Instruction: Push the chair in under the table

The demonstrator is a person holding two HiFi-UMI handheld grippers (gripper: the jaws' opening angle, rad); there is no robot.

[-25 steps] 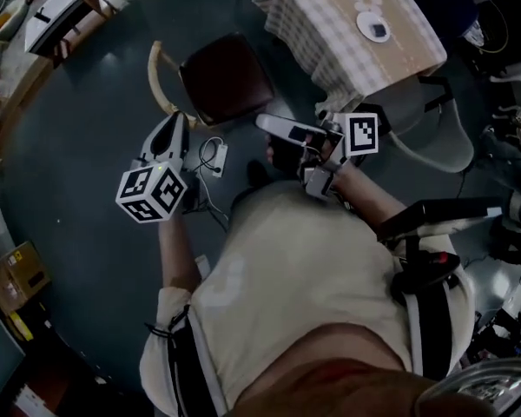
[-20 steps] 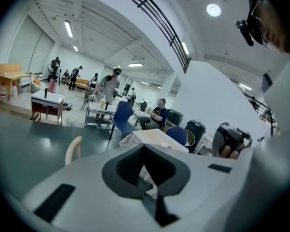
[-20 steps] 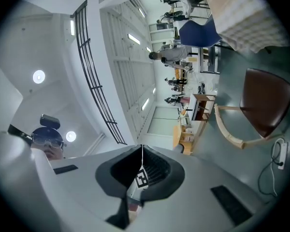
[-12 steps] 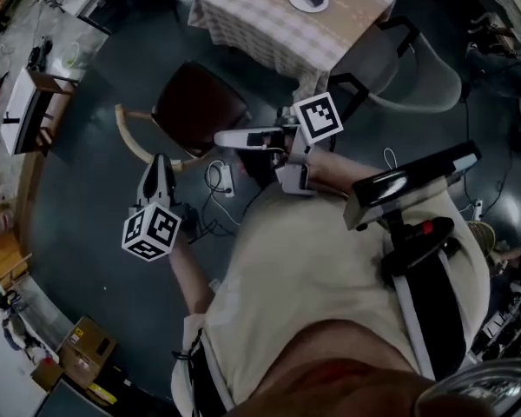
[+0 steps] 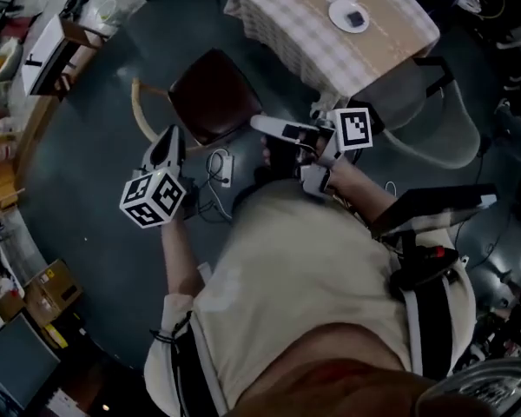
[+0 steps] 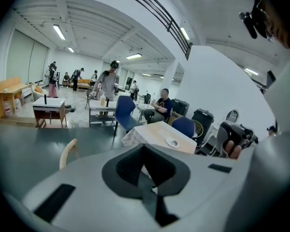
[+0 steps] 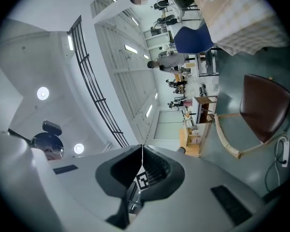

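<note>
The chair has a dark brown seat [image 5: 213,94] and a curved pale wooden backrest [image 5: 142,111]. It stands on the dark floor, pulled out from the table [image 5: 282,16], which wears a checked cloth and carries a small plate [image 5: 348,16]. My left gripper [image 5: 173,134] is shut and empty, its tips just short of the backrest's near end. My right gripper [image 5: 259,122], also shut and empty, lies near the seat's front corner, apart from it. The left gripper view has the backrest [image 6: 67,151] and the table [image 6: 154,132] ahead. The seat [image 7: 263,105] appears in the right gripper view.
A white power strip [image 5: 219,165] with cables lies on the floor between my hands. A grey chair [image 5: 434,129] stands right of the table, and a desk [image 5: 52,46] at the upper left. Blue chairs [image 6: 125,112] and several people are beyond the table.
The head view has swung round. Both hands have drifted sideways near the chair with jaws still shut. The chair stands by the table as before.
</note>
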